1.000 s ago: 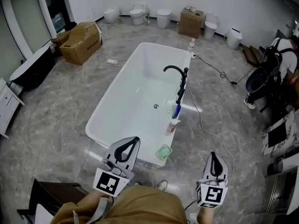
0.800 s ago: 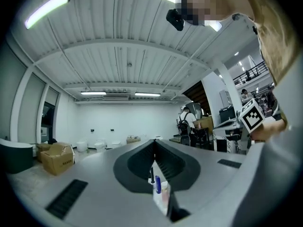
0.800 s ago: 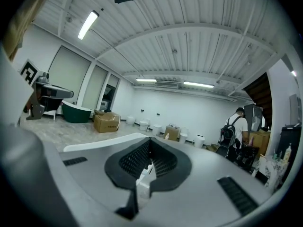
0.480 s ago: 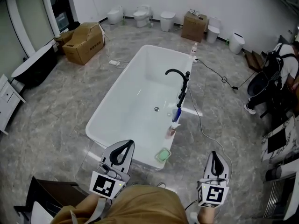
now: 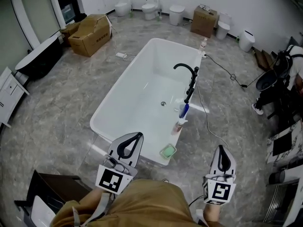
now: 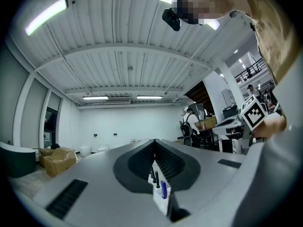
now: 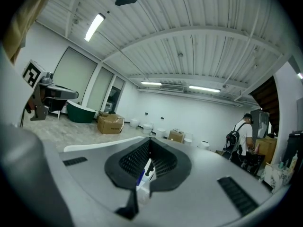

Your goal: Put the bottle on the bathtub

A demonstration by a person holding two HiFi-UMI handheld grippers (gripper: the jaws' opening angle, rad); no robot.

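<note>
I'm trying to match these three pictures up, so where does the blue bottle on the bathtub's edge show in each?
Head view: the blue bottle stands on the right rim of the bathtub, just right of centre.
Left gripper view: blue bottle low centre, in the opening of the left tongs.
Right gripper view: blue bottle low centre, a sliver in the right tongs.
Shared landmark: the open cardboard box, left of centre in all three.

A white rectangular bathtub (image 5: 110, 109) stands on a grey marbled floor (image 5: 61, 93). Along its right rim, just this side of a black curved tap (image 5: 185, 70), stand a blue bottle (image 5: 184, 110) and a pale pump-top bottle (image 5: 177, 126). A green soap dish (image 5: 167, 151) sits at the near right corner. The left gripper (image 5: 136, 136) and right gripper (image 5: 221, 149) hover at the tub's near end, jaw tips together and holding nothing.
</note>
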